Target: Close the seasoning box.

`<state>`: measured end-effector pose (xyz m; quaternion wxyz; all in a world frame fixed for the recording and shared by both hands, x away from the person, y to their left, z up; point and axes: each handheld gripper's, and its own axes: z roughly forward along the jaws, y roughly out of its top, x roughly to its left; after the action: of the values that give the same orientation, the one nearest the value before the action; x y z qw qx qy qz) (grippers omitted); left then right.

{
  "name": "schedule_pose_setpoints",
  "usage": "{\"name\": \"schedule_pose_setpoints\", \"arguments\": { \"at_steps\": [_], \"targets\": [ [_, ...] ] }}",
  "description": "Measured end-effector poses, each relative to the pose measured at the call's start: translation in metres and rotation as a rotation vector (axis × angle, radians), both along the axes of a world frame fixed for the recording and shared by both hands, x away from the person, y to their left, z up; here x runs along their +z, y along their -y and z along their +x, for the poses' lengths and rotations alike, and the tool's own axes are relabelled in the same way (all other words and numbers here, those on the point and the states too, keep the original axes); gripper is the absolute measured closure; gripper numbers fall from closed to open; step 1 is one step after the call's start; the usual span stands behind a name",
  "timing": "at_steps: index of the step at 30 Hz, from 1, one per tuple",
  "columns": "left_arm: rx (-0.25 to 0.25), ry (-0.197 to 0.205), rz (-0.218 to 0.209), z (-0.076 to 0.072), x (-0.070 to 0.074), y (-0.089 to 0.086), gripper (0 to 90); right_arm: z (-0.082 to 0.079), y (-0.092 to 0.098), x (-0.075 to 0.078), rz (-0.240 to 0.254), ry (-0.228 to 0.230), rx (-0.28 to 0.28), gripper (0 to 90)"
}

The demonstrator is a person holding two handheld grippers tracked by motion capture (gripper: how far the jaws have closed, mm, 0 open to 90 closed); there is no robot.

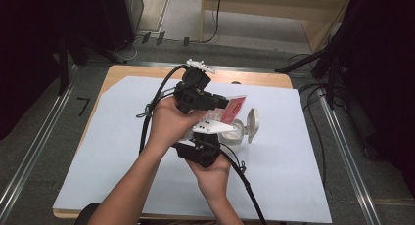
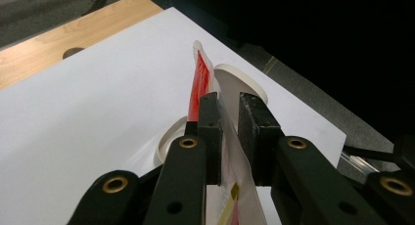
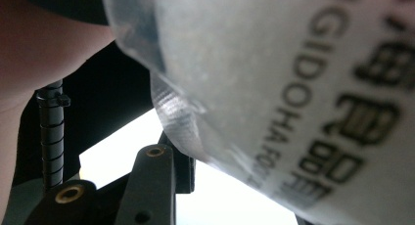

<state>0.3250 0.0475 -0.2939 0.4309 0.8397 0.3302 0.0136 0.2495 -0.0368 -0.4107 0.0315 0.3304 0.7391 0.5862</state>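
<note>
Both grippers are bunched together over the middle of the white sheet (image 1: 122, 151) that covers the wooden table (image 1: 128, 71). The left gripper (image 1: 222, 101) has its jaws clamped on a red-and-white packet (image 1: 234, 107); in the left gripper view the packet (image 2: 201, 80) sits edge-on between the pads, pinched, and sticks out past the fingertips. The packet is held up off the sheet, right above a white tub (image 1: 234, 136) with its round flip lid (image 1: 252, 123) hanging open to the side; the lid (image 2: 240, 80) also shows just beyond the packet in the left gripper view. The right gripper (image 1: 222, 129) sits below and just beside the left one, against the tub and the packet's lower part. In the right gripper view a translucent plastic surface with black printed lettering (image 3: 293, 88) is pressed up close to the camera, one black jaw visible at its edge. Can't tell whether the right jaws are actually gripping it. Both cables trail off toward the person.
</note>
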Motion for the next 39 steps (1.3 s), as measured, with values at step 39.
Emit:
{"name": "schedule_pose_setpoints", "arguments": {
  "at_steps": [39],
  "targets": [
    [-0.004, -0.001, -0.003, -0.0013, -0.0002, 0.0006, 80.3, -0.0025, 0.0, -0.0006, -0.001, 0.011, -0.005, 64.0]
  ]
}}
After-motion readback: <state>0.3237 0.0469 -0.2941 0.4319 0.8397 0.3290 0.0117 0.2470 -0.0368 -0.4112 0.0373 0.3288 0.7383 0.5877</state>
